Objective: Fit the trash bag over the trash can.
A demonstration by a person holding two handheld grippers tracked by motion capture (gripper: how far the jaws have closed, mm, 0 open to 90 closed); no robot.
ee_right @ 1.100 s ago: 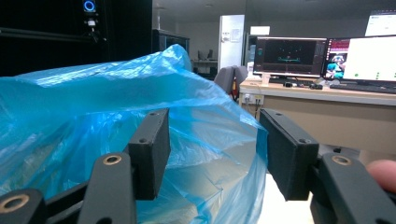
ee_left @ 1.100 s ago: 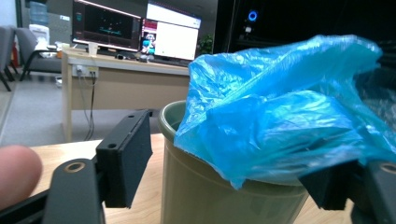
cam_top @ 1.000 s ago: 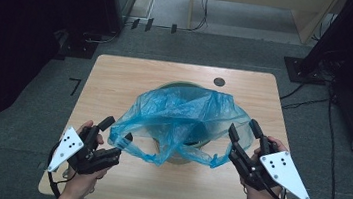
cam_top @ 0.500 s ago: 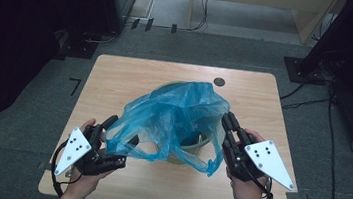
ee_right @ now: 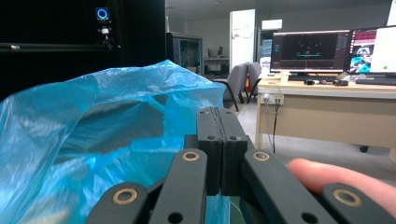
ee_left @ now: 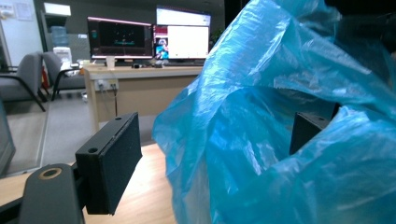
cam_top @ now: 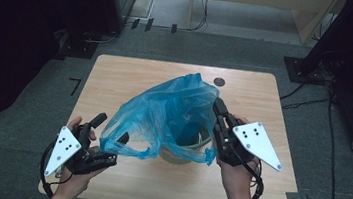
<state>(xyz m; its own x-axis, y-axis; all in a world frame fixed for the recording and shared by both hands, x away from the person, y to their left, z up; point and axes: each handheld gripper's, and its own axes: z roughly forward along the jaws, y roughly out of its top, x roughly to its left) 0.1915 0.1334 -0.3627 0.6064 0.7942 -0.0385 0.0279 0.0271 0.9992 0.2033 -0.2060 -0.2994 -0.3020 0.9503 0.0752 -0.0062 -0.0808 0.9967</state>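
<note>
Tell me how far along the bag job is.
Done: the blue bag sits draped over the container. In hand: right gripper shut at its rim, seemingly pinching film; left gripper has just been opening its fingers around the other edge. Left: probably grasping and spreading that side.

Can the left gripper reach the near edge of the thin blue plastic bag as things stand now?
Probably yes: the left gripper stands open, and the thin blue plastic bag already bulges between its jaws, with nothing between them.
</note>
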